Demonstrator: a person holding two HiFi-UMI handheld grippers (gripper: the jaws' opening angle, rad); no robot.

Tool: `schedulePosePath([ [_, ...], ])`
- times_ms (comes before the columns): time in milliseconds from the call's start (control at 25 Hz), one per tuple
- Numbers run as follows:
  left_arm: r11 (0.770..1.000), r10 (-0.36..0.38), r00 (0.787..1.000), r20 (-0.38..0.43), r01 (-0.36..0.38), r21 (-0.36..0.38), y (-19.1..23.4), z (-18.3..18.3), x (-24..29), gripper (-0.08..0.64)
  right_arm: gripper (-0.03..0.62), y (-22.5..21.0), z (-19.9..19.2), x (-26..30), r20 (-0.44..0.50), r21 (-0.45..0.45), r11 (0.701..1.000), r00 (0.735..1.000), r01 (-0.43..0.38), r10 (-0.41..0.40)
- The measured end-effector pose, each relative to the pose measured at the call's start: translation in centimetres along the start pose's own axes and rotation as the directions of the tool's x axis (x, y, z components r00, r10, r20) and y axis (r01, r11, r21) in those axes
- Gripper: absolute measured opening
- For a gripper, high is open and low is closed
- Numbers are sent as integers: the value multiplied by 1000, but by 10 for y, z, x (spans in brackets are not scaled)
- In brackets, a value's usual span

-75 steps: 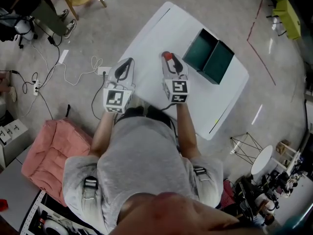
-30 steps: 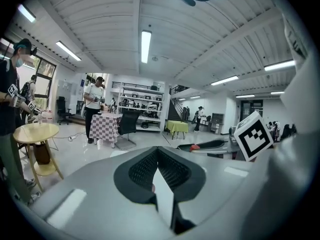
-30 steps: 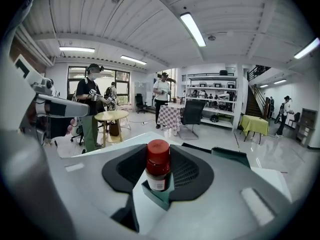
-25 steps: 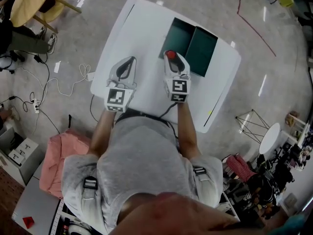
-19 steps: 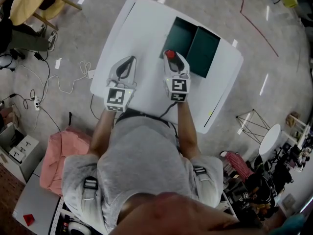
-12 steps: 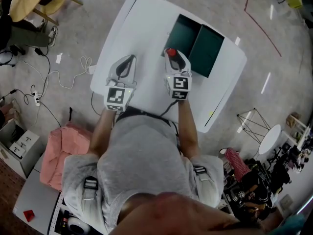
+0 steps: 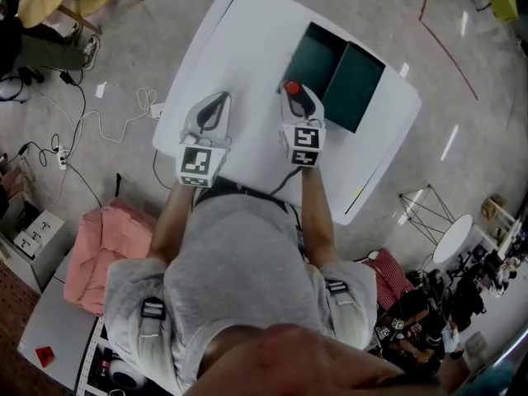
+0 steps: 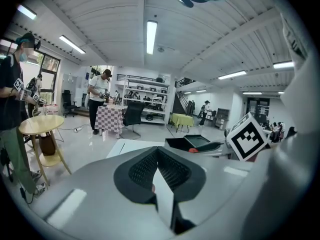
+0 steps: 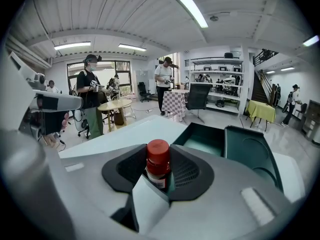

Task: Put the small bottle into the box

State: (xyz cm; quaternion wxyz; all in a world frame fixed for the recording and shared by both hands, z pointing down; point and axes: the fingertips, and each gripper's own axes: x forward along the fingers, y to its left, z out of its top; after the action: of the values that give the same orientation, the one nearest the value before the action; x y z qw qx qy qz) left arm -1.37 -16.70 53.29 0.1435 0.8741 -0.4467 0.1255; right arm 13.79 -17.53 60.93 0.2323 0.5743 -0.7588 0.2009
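Step in hand: I was carrying the small bottle point(image 9: 158, 165) toward the box point(image 7: 360, 79); I judged the pick-up done and the placing not yet begun
Right gripper point(image 9: 159, 173): its jaws were pinching the bottle's body just under the red cap, and the bottle stood upright between the pads
Where the bottle was: in my right jaws above the white table point(image 7: 239, 48), just beside the box's near edge and, by the head view, not yet over the opening
Box: dark green and open, with the lid half lying flat beside the tray half; it sat toward the far right of the table, and the part of the tray I could see looked empty
Left gripper point(image 8: 159, 170): its jaws were pressed together on nothing, and it hung over the near left of the table, well apart from the box
Next move: I judged it called for a short reach forward and to the right to bring the bottle over the tray half, then lowering it inside before I spread the jaws
Care needed: keeping the bottle upright and clear of the box's wall on the way in
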Motion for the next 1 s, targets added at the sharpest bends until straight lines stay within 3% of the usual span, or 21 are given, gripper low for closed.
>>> schedulePosePath([
  [760,1000,12,1000,-2,-12,1,-3,-1,0,11,142,4,-7,6,-35,6,1000,999,-19,19],
  [880,1000,12,1000,1,-12,4,-5,0,-2,11,243,9,-11,7,-42,21,998,997,-57,57],
  [1000,1000,12,1000,7,-12,8,-6,3,-3,11,261,13,-11,6,-52,28,997,996,-70,72],
])
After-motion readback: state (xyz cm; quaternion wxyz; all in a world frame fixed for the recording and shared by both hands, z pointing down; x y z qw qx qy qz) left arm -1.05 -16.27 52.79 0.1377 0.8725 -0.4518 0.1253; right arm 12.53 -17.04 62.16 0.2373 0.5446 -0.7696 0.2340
